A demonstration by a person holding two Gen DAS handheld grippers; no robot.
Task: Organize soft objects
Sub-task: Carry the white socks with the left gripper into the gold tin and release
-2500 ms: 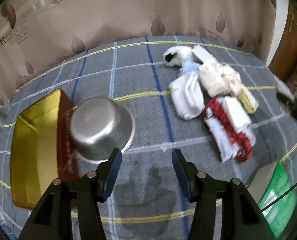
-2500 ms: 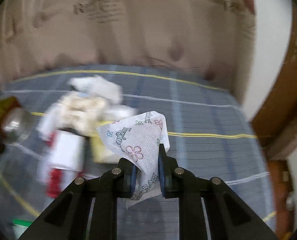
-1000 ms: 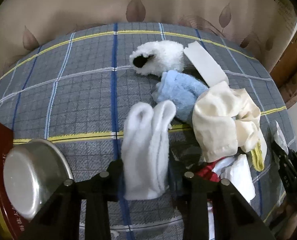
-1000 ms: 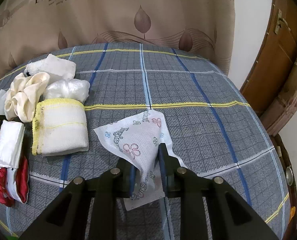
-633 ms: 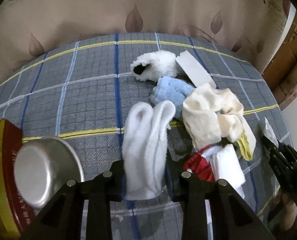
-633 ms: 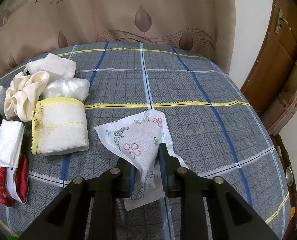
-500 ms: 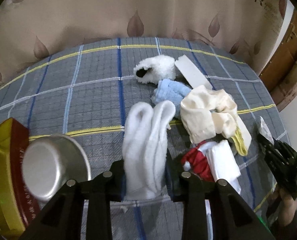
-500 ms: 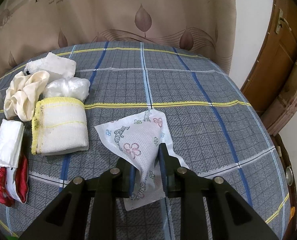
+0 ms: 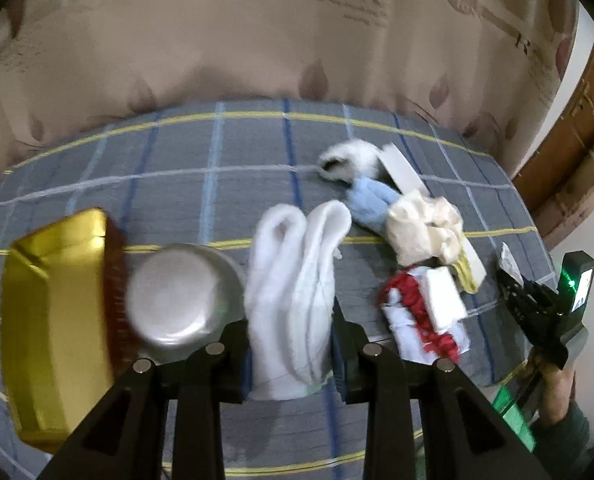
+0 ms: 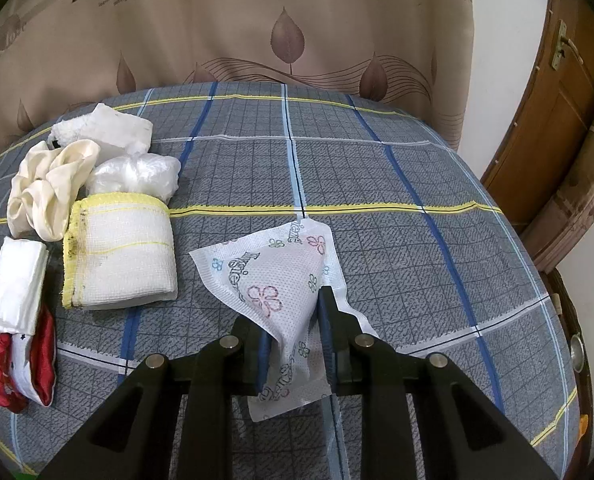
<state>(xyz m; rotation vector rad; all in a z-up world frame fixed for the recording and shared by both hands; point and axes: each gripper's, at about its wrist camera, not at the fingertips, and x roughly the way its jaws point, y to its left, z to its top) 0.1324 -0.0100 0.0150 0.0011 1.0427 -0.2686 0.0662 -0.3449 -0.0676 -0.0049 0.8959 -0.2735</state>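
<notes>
- A folded white fleece cloth (image 9: 293,300) stands upright, clamped in my left gripper (image 9: 293,356) above the plaid cover.
- A flower-printed tissue packet (image 10: 273,280) sits pinched, crumpled, in my right gripper (image 10: 293,344).
- A yellow-edged gauze cloth (image 10: 121,252), cream scrunchie (image 10: 49,192) and red-and-white cloth (image 10: 21,364) lie clustered together.

Grey plaid-covered table (image 10: 377,184) under a cloth pile (image 10: 69,216), steel bowl (image 9: 177,292), gold tray (image 9: 45,320).
</notes>
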